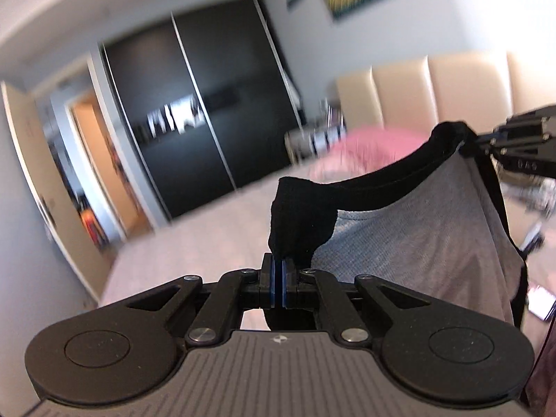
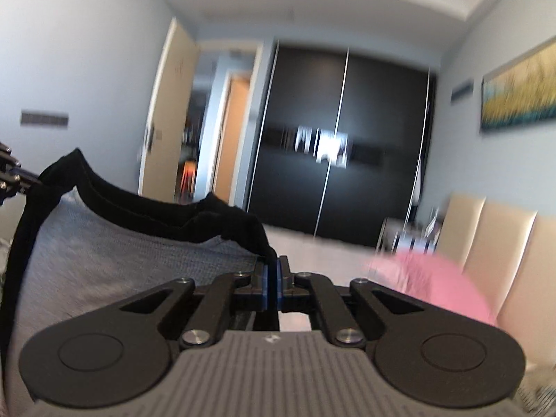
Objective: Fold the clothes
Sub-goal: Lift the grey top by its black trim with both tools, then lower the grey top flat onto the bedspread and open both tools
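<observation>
Grey garment (image 1: 417, 243) with black trim hangs stretched above bed (image 1: 194, 243). Left gripper (image 1: 279, 271) and right gripper (image 2: 272, 274) each pinch a trim corner. Likely spreading step; next, lower it flat.

Both cams sit just behind own jaws, tilted slightly down. Left wrist cam faces wardrobe (image 1: 194, 104), headboard (image 1: 434, 87) at right. Right wrist cam sees same wardrobe (image 2: 344, 146) more square-on. Shared: held garment (image 1: 417, 226) (image 2: 121, 260), pink pillow (image 2: 438, 285).
</observation>
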Available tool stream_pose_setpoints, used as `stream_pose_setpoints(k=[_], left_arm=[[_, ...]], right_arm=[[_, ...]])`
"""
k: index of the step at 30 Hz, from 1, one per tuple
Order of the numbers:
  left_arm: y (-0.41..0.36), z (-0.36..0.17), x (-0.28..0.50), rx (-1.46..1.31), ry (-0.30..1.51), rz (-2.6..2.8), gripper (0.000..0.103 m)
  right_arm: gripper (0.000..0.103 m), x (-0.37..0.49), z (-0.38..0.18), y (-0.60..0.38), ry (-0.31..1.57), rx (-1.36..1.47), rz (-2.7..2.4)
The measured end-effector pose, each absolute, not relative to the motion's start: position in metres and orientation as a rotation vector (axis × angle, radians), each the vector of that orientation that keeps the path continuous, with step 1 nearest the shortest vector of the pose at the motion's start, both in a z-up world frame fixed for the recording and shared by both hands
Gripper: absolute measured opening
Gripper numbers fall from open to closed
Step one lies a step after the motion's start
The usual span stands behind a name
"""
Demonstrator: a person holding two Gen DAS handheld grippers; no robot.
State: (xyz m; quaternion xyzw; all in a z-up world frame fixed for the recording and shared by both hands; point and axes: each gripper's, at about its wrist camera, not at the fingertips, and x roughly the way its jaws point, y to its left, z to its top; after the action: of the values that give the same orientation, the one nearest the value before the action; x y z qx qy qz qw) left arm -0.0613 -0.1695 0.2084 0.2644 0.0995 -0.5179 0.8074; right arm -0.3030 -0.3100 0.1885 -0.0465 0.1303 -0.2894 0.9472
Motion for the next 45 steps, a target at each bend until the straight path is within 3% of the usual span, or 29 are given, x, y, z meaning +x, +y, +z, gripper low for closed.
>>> stream_pose_setpoints(k=[4,11,17,21,28,31,32,34,45], left_arm=[[-0.213,0.159,-0.013,0.592,0.320,-1.063,0.002],[-0.290,0.131,0.058,0.562,0.406,-1.018,0.001],[-0.350,0.051,0.099,0.665,0.598,-0.976,0.001],[-0.374,-0.012,0.131,0.647,0.734,-0.959,0.002],[-0.393,-0.060,0.151,0.635,0.825,-0.931,0.004],[-0.399,-0.072,0.158,0.637,0.835,-0.897,0.006],[-0.398,-0.073,0.161,0.619,0.845,-0.882,0.009],[-0.394,-0.075,0.168,0.578,0.867,-0.856,0.015],[-0.313,-0.041,0.165,0.515,0.904,-0.830,0.015]], right_arm=[[0.005,-0.247,0.140,-0.353,0.401,-0.045,-0.606],[0.005,-0.165,0.098,-0.428,0.494,0.043,-0.641],[0.005,-0.098,0.029,-0.496,0.672,0.199,-0.607],[0.005,-0.066,-0.035,-0.524,0.789,0.259,-0.608],[0.006,-0.029,-0.109,-0.564,0.895,0.375,-0.614],[0.013,-0.024,-0.123,-0.569,0.923,0.392,-0.590],[0.029,-0.024,-0.125,-0.570,0.924,0.403,-0.580],[0.050,-0.030,-0.122,-0.570,0.901,0.428,-0.566],[0.048,-0.105,-0.075,-0.559,0.832,0.453,-0.579]])
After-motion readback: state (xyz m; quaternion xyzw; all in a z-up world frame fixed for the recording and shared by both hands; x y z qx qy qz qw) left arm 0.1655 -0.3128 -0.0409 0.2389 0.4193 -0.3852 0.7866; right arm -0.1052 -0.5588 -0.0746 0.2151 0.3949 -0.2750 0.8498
